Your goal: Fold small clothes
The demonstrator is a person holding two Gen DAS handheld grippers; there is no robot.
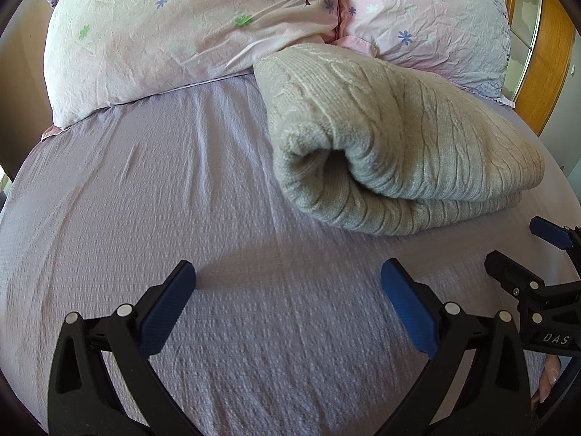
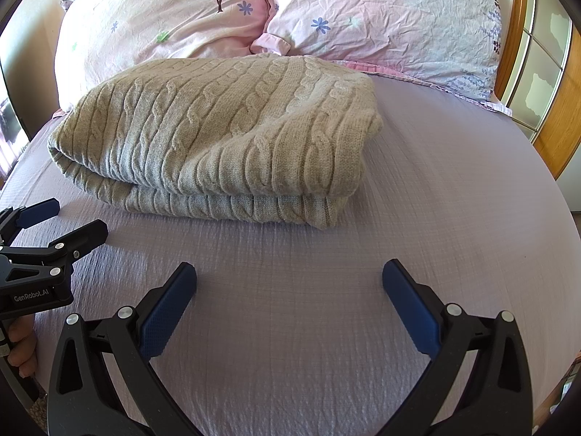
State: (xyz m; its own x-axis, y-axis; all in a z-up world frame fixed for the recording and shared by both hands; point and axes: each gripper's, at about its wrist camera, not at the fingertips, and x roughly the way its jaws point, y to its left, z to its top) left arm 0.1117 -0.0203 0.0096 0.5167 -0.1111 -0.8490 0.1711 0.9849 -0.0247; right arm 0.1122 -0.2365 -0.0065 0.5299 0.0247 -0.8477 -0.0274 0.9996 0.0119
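Note:
A beige cable-knit sweater [image 2: 225, 138] lies folded in a thick bundle on the lilac bed sheet [image 2: 290, 309]. In the left wrist view the sweater [image 1: 392, 152] sits ahead and to the right, its rolled fold facing me. My left gripper [image 1: 288, 276] is open and empty above bare sheet, short of the sweater. My right gripper [image 2: 289, 276] is open and empty, also short of the sweater's near edge. The right gripper [image 1: 523, 247] shows at the right edge of the left wrist view; the left gripper [image 2: 69, 218] shows at the left edge of the right wrist view.
Two pink floral pillows [image 2: 174, 18] [image 2: 392, 18] lie behind the sweater at the head of the bed. A wooden headboard frame [image 2: 559, 116] stands at the right. The sheet [image 1: 145, 200] spreads left of the sweater.

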